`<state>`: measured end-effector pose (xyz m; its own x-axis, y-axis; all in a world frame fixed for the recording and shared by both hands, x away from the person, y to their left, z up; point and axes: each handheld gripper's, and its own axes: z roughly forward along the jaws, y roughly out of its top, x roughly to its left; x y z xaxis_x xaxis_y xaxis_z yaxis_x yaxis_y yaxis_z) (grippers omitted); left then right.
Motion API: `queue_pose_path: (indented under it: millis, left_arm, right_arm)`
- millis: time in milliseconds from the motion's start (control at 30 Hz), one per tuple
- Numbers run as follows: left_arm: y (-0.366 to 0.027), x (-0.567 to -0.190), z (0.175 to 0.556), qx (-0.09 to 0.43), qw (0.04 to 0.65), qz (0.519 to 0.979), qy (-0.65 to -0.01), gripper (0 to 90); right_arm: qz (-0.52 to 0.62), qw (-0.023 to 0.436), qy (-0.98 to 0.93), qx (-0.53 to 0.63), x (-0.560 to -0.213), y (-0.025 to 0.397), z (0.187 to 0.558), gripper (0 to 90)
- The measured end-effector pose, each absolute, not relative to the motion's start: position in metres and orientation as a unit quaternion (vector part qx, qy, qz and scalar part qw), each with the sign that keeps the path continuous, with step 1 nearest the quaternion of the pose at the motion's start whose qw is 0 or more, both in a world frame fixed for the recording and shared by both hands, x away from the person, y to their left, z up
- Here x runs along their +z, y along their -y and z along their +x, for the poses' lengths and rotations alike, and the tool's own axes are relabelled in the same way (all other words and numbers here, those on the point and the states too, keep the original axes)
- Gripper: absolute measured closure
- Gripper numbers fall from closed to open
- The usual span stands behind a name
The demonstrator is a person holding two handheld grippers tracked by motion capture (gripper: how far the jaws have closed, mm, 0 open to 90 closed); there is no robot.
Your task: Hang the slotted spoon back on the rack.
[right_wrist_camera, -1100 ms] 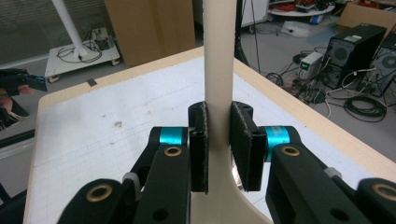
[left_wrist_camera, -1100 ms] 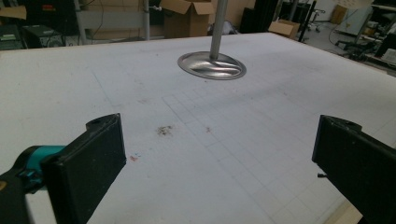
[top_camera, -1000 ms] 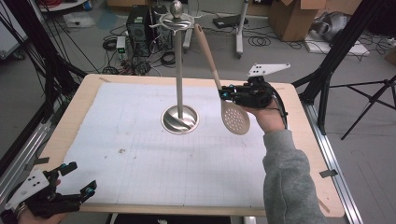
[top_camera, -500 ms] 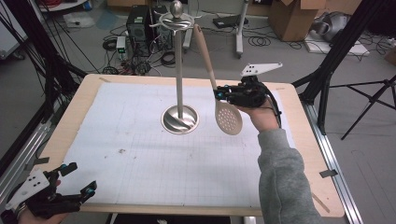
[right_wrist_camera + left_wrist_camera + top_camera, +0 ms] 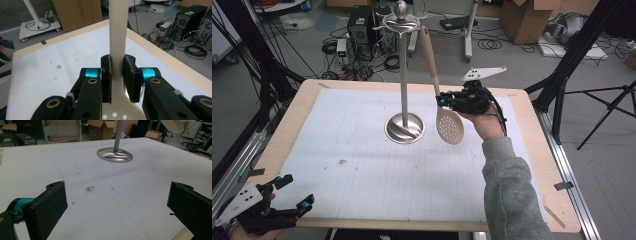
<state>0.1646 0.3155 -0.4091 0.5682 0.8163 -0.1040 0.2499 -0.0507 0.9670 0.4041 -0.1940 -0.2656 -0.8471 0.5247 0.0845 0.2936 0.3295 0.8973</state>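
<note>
The right gripper (image 5: 443, 101) pinched the slotted spoon (image 5: 449, 125) low on its handle, just above the perforated bowl, apparently to steer the handle's top by the stand (image 5: 404, 75) to its left, while the left gripper (image 5: 287, 192) idled with jaws spread.

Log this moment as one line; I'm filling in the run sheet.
right hand-held gripper: shut on slotted spoon handle, spoon in the air beside stand | left hand-held gripper: open, near table edge
</note>
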Motion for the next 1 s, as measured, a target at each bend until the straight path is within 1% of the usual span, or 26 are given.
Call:
queue_pose_path:
  millis: [500, 700, 1000]
  left_arm:
    - [-0.319, -0.409, 0.160, 0.257, 0.562, 0.679, -0.396, 2.9]
    - [-0.325, -0.406, 0.154, 0.264, 0.564, 0.671, -0.402, 2.9]
    - [-0.331, -0.404, 0.146, 0.275, 0.564, 0.662, -0.408, 2.9]
  right_arm:
    - [0.260, 0.113, -0.809, 0.515, -0.271, 0.177, 0.411, 77.7]
    - [0.265, 0.130, -0.808, 0.509, -0.272, 0.169, 0.414, 77.7]
    - [0.264, 0.126, -0.807, 0.513, -0.276, 0.159, 0.420, 77.7]
